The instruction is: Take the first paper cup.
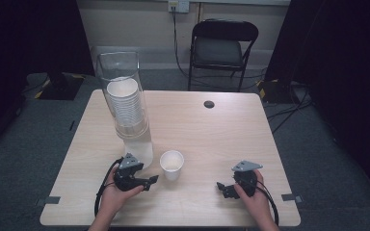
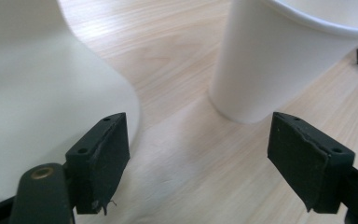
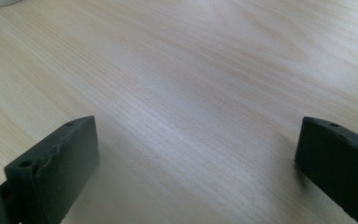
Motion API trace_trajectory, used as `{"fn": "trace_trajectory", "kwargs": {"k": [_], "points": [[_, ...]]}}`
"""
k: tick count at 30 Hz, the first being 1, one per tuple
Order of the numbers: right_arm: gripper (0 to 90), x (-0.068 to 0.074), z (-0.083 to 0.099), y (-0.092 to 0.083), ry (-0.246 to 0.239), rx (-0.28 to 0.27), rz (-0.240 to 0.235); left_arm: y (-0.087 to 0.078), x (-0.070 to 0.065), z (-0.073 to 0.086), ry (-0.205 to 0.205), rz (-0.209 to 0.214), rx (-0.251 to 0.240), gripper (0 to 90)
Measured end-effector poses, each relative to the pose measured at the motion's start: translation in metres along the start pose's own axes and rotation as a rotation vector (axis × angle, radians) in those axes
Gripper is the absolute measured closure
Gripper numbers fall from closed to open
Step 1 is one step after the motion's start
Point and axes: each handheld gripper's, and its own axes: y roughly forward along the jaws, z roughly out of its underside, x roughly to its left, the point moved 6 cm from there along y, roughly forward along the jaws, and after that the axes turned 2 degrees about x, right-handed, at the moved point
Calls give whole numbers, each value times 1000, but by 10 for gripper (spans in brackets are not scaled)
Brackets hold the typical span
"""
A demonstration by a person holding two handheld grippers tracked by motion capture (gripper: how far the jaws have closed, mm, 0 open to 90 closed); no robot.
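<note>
Item, paper cup: I see one white cup upright on the table, open end up, near the front edge and between my two hands. In the left gripper view its wall stands just ahead of the jaws, toward the right, touching neither pad.

Item, cup dispenser: clear tube standing on the left part of the table, with a stack of white cups inside. Its white base shows large at the left of the left gripper view.

Left hand-held gripper: I have it low over the table, just left of the paper cup and pointing toward it. Jaws spread wide, nothing between the pads; only bare wood lies in the gap.

Right hand-held gripper: held near the table's front right, well apart from the paper cup. Jaws wide apart, holding nothing; in the right gripper view I find plain table surface between them.

Item, folding chair: dark, behind the far edge of the table.
</note>
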Motion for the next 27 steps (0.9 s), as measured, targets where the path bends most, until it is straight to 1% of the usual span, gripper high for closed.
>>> {"fn": "trace_trajectory", "kwargs": {"k": [2, 4, 5, 6, 7, 8, 9, 10, 11, 12, 13, 14, 18, 19, 21, 23, 25, 27], "points": [[0, 0, 0, 0, 0, 0, 0, -3, 3, 0, -7, -9, -9, 204], [0, 0, 0, 0, 0, 0, 0, -6, 6, 0, -5, -15, -2, 200], [0, 0, 0, 0, 0, 0, 0, -6, 7, -1, -12, -18, -14, 200], [0, 0, 0, 0, 0, 0, 0, -8, 9, -1, -11, -24, -8, 200], [0, 0, 0, 0, 0, 0, 0, -9, 10, -2, -16, -25, -18, 200], [0, 0, 0, 0, 0, 0, 0, -11, 12, -2, -12, -32, -15, 199], [0, 0, 0, 0, 0, 0, 0, -12, 13, -2, -18, -41, -20, 198], [0, 0, 0, 0, 0, 0, 0, -13, 14, -3, -17, -40, -22, 195], [0, 0, 0, 0, -1, -1, 1, -14, 16, -3, -15, -49, -22, 193], [0, 0, 0, 0, -1, 0, 0, -15, 17, -4, -15, -51, -16, 193], [0, 0, 0, 0, 0, 0, 0, -17, 19, -5, -9, -53, -18, 193], [0, 0, 0, 0, 0, 0, 0, -17, 20, -6, -17, -54, -26, 193], [0, 0, 0, 0, -1, -1, 1, -21, 24, -9, -12, -64, -30, 193], [0, 0, 0, 0, -1, -1, 2, -22, 25, -10, -17, -61, -41, 193], [0, 0, 0, 0, -1, -1, 2, -23, 26, -11, -22, -64, -47, 192], [0, 0, 0, 0, 0, 0, 2, -25, 29, -11, -17, -70, -37, 192], [0, 0, 0, 0, -1, -1, 1, -26, 30, -12, -25, -72, -44, 192], [0, 0, 0, 0, -1, -1, 2, -27, 32, -13, -27, -83, -48, 190]]}}
